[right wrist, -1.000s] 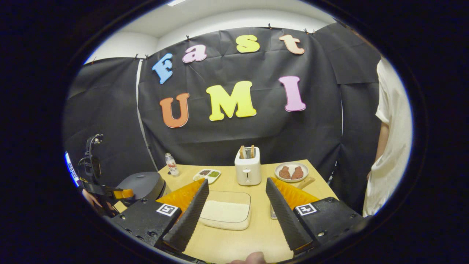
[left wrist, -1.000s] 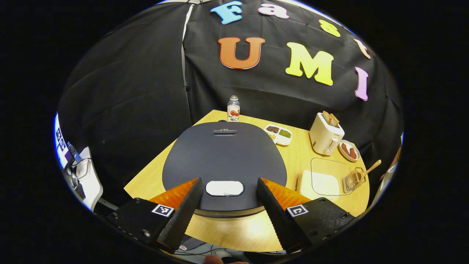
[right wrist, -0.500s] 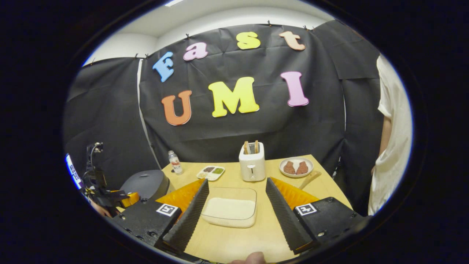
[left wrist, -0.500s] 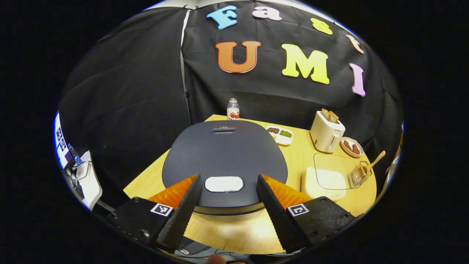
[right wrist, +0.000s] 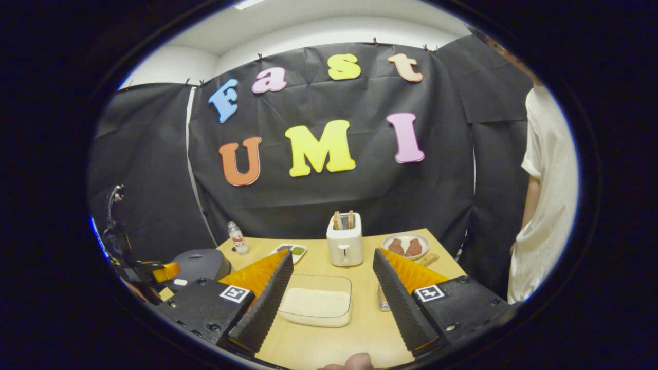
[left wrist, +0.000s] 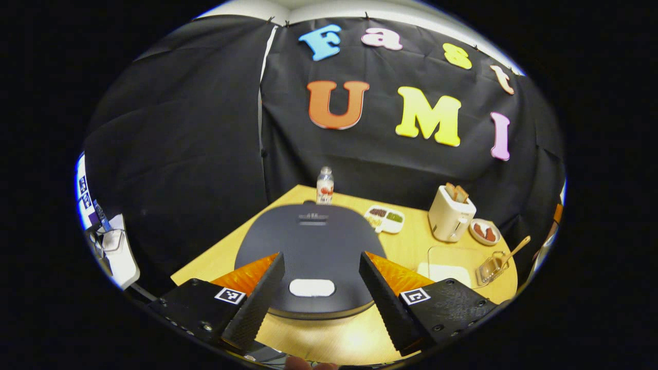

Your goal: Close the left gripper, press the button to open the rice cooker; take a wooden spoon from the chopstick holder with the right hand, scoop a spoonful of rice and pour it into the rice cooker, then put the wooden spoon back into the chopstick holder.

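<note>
Left gripper view: a pale wooden table (left wrist: 406, 246) carries the dark rice cooker (left wrist: 313, 246), lid down, its pale release button (left wrist: 311, 288) at the near edge. The left gripper (left wrist: 318, 293) hovers short of it with its tongs spread wide, one finger on either side of the button and touching nothing. To the right sit a clear container of rice (left wrist: 450, 267), a toaster (left wrist: 451, 215) and the wire chopstick holder (left wrist: 491, 266), from which the wooden spoon (left wrist: 506, 253) leans out. Right gripper view: the right gripper (right wrist: 329, 303) hangs above the table, tongs likewise wide and empty, the rice container (right wrist: 316, 306) between its fingers and the holder partly hidden behind the right finger. A person's white sleeve (right wrist: 545, 169) stands at the table's far side. The risk, judged from here: the task calls for closed fingers, and pressing with them parted would likely straddle the button and leave the lid latched. A push off-centre could also nudge the cooker across the smooth tabletop.
</note>
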The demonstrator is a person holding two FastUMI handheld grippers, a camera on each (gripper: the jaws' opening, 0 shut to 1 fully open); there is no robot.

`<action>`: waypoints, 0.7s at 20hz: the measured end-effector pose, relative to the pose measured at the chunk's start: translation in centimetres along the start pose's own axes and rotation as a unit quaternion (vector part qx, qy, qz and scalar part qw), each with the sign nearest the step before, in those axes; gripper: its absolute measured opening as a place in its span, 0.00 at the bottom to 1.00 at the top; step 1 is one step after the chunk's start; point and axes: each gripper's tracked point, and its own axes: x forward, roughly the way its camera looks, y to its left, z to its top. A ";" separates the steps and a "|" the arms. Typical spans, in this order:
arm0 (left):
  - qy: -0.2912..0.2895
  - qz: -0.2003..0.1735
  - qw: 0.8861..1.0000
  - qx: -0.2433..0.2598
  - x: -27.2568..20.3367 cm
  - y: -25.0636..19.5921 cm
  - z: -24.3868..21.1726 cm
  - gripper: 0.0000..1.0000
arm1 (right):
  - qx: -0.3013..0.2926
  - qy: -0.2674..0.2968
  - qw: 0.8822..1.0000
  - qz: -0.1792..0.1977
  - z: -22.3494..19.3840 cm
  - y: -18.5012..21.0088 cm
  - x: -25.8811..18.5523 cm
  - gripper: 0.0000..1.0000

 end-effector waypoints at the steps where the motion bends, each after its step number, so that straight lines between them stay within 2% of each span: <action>1: -0.026 -0.013 1.000 0.010 -0.9 -0.9 2.2 1.00 | -0.005 -0.013 1.000 -0.007 1.2 0.0 -0.8 1.00; 2: -0.051 -0.025 0.998 0.023 -1.9 -1.7 4.3 0.94 | -0.009 -0.027 1.000 -0.012 2.5 -0.1 -1.8 1.00; 3: -0.079 -0.040 0.995 0.040 -3.2 -2.7 6.4 0.94 | -0.014 -0.045 0.999 -0.020 4.2 -0.1 -3.0 0.97; 4: -0.109 -0.055 0.991 0.061 -4.9 -3.5 8.4 0.94 | -0.018 -0.061 0.998 -0.027 5.5 -0.1 -4.0 1.00; 6: -0.162 -0.088 0.976 0.114 -8.0 -5.8 10.7 0.93 | -0.021 -0.087 0.995 -0.043 7.5 -0.1 -6.6 0.96; 7: -0.178 -0.111 0.970 0.127 -9.9 -7.0 11.1 0.93 | -0.019 -0.097 0.994 -0.049 8.1 0.0 -8.0 1.00; 8: -0.182 -0.135 0.966 0.124 -11.2 -8.7 10.8 0.93 | -0.019 -0.103 0.993 -0.055 8.5 0.0 -9.4 1.00; 9: -0.175 -0.157 0.966 0.109 -12.6 -10.0 10.3 0.86 | -0.022 -0.105 0.992 -0.063 8.5 -0.2 -10.6 1.00; 11: -0.169 -0.181 0.965 0.087 -15.1 -11.2 10.0 0.96 | -0.028 -0.110 0.991 -0.072 8.4 0.0 -13.0 1.00; 13: -0.172 -0.193 0.964 0.069 -17.5 -11.2 10.9 0.96 | -0.037 -0.106 0.991 -0.073 7.9 0.5 -15.0 1.00; 14: -0.172 -0.198 0.963 0.058 -18.6 -11.2 11.0 1.00 | -0.040 -0.104 0.991 -0.071 7.8 0.8 -15.8 1.00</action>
